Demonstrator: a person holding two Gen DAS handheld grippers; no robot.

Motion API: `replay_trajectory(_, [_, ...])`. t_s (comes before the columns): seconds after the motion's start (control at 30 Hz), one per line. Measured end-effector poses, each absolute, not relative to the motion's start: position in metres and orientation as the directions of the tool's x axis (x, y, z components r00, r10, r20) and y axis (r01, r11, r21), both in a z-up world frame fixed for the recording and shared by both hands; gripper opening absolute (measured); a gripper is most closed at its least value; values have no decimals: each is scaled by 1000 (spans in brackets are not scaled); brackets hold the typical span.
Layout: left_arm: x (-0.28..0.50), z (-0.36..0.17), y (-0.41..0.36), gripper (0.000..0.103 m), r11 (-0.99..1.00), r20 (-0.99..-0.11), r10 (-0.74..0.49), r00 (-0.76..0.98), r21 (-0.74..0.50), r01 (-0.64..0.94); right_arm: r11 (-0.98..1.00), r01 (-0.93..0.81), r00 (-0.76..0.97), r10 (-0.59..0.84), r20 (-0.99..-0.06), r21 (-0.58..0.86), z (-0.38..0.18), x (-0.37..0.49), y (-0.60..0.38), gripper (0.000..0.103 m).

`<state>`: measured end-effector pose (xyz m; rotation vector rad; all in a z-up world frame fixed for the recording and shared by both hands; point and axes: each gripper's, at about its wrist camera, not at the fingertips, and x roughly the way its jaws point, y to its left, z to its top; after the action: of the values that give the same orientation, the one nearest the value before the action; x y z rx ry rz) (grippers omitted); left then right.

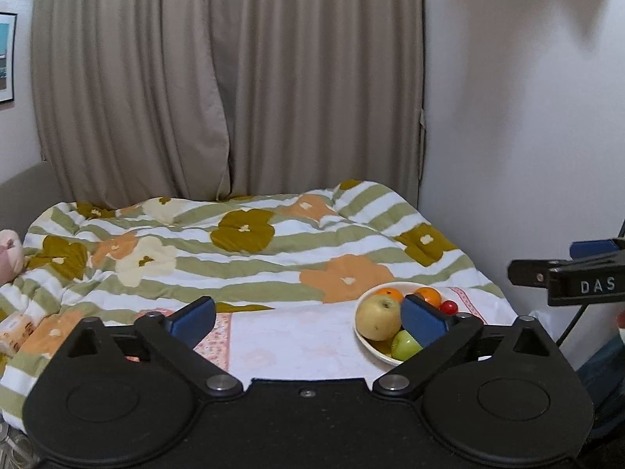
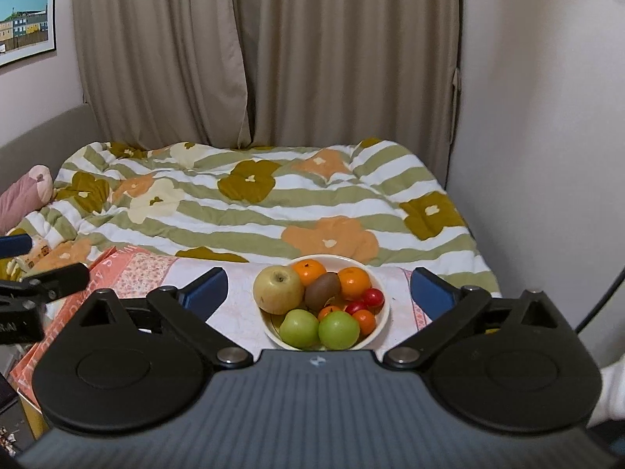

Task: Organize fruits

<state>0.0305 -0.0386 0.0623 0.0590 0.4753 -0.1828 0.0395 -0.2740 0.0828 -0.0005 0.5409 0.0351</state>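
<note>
A cream bowl (image 2: 386,308) stands on a pale flowered cloth (image 2: 238,312) in front of the bed. It holds a yellow apple (image 2: 278,288), two oranges (image 2: 353,282), a kiwi (image 2: 322,290), two green apples (image 2: 339,329), red cherry tomatoes (image 2: 374,297) and a small orange fruit (image 2: 365,320). My right gripper (image 2: 318,289) is open, raised over the bowl's near side, with nothing between its fingers. My left gripper (image 1: 308,320) is open and empty, left of the bowl (image 1: 365,346). Its right finger (image 1: 422,322) hides part of the fruit, beside the yellow apple (image 1: 379,318).
A bed with a striped, flowered duvet (image 2: 250,203) lies behind the bowl. Beige curtains (image 2: 273,58) hang at the back and a white wall (image 2: 547,156) closes the right side. A pink plush toy (image 2: 23,195) lies far left. An orange-pink printed box (image 2: 70,312) sits left of the cloth.
</note>
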Motion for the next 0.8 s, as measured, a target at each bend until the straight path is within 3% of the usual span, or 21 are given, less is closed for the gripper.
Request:
replay_trajectory(0.23, [15, 59, -20, 103, 990, -481, -105, 870, 35, 139, 1000, -8, 848, 0, -530, -13, 80, 9, -257, 103])
replay_trajectory(0.8, [8, 51, -13, 103, 991, -514, -98, 852, 28, 131, 1000, 30, 825, -29, -565, -7, 67, -3, -252, 103])
